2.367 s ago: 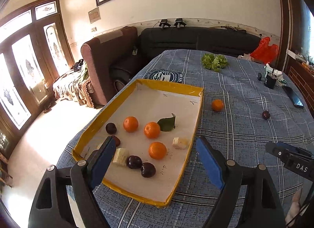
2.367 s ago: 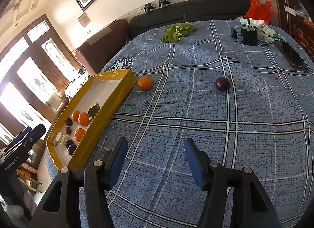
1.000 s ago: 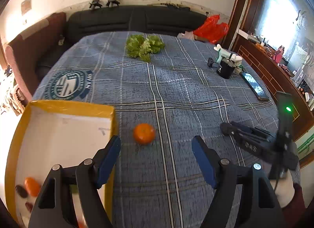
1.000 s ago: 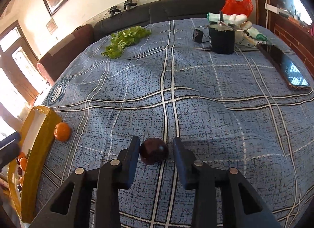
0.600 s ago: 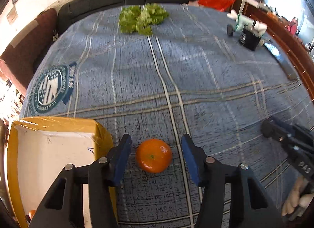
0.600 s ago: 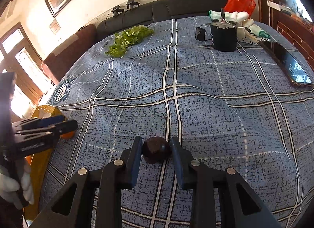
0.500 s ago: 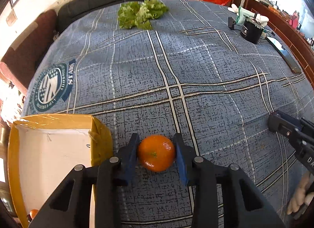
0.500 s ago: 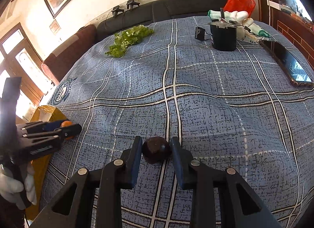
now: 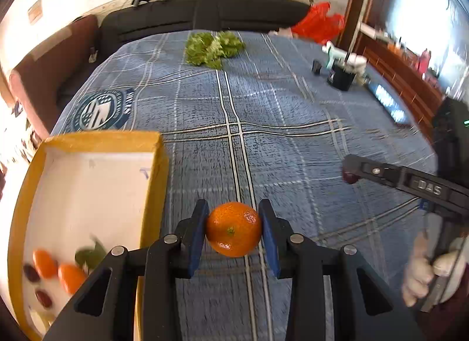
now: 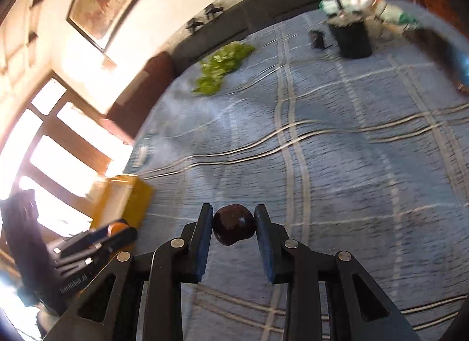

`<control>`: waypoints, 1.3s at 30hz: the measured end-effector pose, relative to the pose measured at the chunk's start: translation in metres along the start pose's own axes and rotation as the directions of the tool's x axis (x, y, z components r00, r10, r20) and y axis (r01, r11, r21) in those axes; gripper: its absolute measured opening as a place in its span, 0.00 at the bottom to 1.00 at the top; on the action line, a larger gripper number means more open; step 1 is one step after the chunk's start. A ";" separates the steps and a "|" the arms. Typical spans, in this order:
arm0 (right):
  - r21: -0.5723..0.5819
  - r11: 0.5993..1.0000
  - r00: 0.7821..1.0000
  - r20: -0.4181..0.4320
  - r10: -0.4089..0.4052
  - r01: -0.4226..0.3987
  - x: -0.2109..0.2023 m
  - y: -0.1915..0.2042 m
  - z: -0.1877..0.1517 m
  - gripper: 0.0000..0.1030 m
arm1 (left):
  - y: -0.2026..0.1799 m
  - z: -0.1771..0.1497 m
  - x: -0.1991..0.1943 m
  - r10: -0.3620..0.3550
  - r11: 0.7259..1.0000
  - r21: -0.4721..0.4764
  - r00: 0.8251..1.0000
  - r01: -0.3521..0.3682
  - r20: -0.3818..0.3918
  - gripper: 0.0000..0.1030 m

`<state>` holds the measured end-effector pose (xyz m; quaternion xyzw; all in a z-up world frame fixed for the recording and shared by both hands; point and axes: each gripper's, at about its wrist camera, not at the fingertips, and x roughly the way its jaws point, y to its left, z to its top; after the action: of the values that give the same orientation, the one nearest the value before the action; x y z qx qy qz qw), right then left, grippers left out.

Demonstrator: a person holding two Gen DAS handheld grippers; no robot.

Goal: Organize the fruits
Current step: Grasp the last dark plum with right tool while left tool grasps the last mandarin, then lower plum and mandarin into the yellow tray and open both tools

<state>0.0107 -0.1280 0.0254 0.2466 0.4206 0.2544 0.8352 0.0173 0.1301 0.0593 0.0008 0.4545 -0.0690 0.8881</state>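
**Asha:** While the left wrist view is up, tell me how far the sorting has got.

**Ben:** Most of it looks done. The yellow tray (image 9: 159, 165) already holds several fruits in its near corner: at least two oranges (image 9: 70, 278), a couple of dark plums (image 9: 44, 298) and a green leaf (image 9: 91, 256), all blurred. The left gripper (image 9: 233, 231) is clamped on an orange (image 9: 233, 229), both blue pads pressed against its sides, just beside the tray's right wall and over the blue checked cloth (image 9: 293, 150).

**Asha:** Anything else loose on the cloth?

**Ben:** No other fruit that I can find. A bunch of leafy greens (image 9: 214, 47) lies at the far end and a black cup (image 9: 341, 77) stands off to the right. The right gripper (image 9: 350, 172) shows at the edge with something dark red at its tip.

**Asha:** And the right wrist view?

**Ben:** It settles that. The right gripper (image 10: 233, 229) is closed on a dark plum (image 10: 233, 228), pads tight on both sides, out over the middle of the cloth (image 10: 351, 165) and well apart from the tray (image 10: 129, 194). The left gripper (image 10: 117, 231) shows at the lower left by the tray corner, a bit of orange between its fingers.

**Asha:** So what remains?

**Ben:** By my reckoning, only these two pieces. The orange has a short way to go over the tray wall; the plum has to cross the cloth first.
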 end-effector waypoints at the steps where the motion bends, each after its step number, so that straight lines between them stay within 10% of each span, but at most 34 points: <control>1: 0.006 1.000 1.000 -0.004 0.031 -0.031 -0.001 0.001 -0.001 0.31 | 0.003 -0.004 -0.006 -0.007 1.000 -0.015 1.000 0.007 0.009 0.33; 10: -0.058 0.997 0.999 -0.028 0.039 -0.041 0.005 0.039 -0.016 0.32 | 0.069 -0.051 -0.072 -0.005 0.969 -0.245 0.997 0.024 0.076 0.34; 19: -0.237 0.968 0.991 -0.116 0.061 -0.088 0.024 0.146 -0.053 0.32 | 0.163 -0.117 -0.120 0.202 0.871 -0.470 0.977 -0.145 0.073 0.34; 39: -0.572 0.818 0.967 -0.236 -0.094 -0.060 0.100 0.262 -0.153 0.33 | 0.187 -0.151 -0.116 0.275 0.840 -0.503 0.959 -0.205 0.069 0.45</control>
<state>-0.1211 0.1616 0.0512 -0.0551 0.4298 0.3911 0.8120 -0.1483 0.3395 0.0533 -0.1724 0.3904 0.1608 0.8900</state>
